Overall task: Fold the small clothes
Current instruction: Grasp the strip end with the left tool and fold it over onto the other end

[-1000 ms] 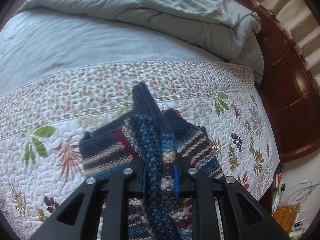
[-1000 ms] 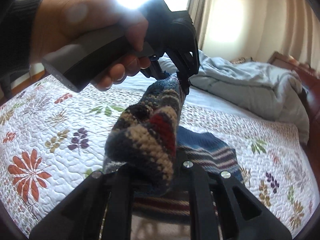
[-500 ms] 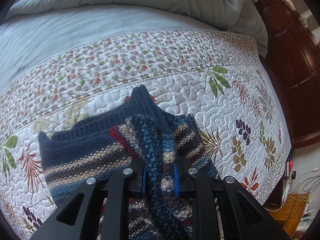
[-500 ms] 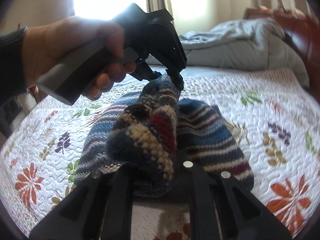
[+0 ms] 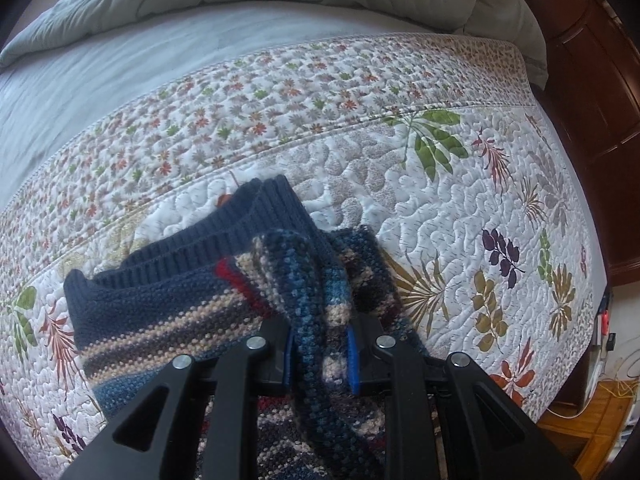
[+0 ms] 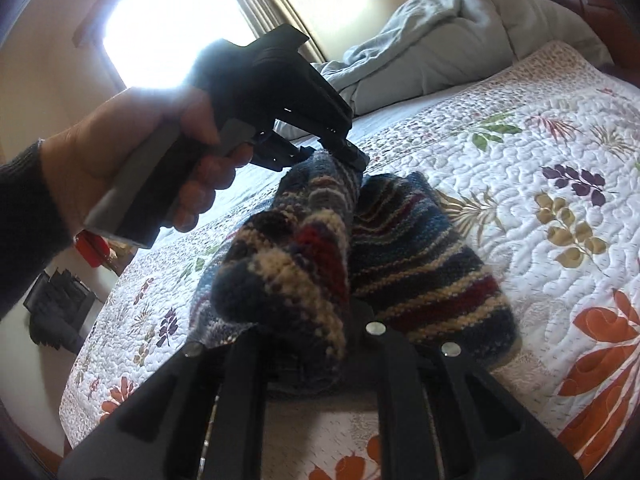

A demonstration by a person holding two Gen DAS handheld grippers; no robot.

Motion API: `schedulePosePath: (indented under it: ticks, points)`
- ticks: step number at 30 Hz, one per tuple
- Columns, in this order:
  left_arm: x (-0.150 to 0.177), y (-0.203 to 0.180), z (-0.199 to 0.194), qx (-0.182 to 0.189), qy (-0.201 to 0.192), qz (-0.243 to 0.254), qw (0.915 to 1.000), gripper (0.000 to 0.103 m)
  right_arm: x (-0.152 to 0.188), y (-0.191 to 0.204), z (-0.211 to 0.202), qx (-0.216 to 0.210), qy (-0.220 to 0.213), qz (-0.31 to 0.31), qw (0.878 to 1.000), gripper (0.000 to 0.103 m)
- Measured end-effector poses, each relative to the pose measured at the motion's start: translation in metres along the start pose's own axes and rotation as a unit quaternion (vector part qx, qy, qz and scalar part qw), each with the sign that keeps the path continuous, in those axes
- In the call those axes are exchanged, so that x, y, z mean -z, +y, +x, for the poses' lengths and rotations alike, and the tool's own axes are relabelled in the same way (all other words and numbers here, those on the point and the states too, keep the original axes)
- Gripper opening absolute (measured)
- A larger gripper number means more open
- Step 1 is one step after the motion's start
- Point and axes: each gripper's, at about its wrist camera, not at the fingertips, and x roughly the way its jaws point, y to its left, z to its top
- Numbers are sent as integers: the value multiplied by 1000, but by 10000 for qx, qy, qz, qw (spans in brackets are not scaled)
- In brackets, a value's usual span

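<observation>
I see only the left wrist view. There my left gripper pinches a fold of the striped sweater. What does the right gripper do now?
Observer: The right gripper is shut on a thick bunch of the same striped sweater.
Operator: How does the cloth run between the two grippers?
Observer: It rises as one narrow ridge from the right gripper to the left gripper, which bites it from above.
Operator: Is anything else near my left gripper?
Observer: Only the hand that holds its handle, with a dark sleeve. To the right of the ridge, the rest of the sweater appears to rest on the quilt.
</observation>
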Motion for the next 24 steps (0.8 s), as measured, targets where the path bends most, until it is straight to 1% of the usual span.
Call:
schedulePosePath:
  ticks: [4,7,11,15,16,17,18,19,20,21,24]
  points:
    - [1,-14,11,-187,56,106,9998,19,1,-17,-1,-253,116,439,9986,10]
    - [1,-17,21,-259,68,98,9996,19,6,-29,2,-273,212,569,9978,10]
    - [3,-19,28,-263,19,28,9996,21,10,-40,6,-346,283,714,9964,10]
    - [5,-20,27,-185,-66,14,9998,27,14,-43,6,-376,379,680,9963,11]
    - [5,-20,26,-157,-85,-5,9998,29,15,-45,5,-426,404,702,9958,13]
    - [4,-19,24,-98,-100,-32,9999,31,15,-46,5,-456,436,710,9955,18]
    - [4,-18,22,-33,-139,-57,9999,40,16,-50,4,-435,467,708,9954,23]
    - [3,-20,19,24,-197,-59,9998,53,17,-54,2,-395,467,737,9954,34]
    - [3,-21,15,50,-280,-42,9996,58,17,-59,1,-404,471,795,9949,37]
    - [3,-21,11,46,-369,-22,9993,63,17,-65,0,-451,492,893,9938,37]
    - [0,-17,-1,115,-498,-89,9987,64,18,-85,2,-815,638,1352,9854,38]
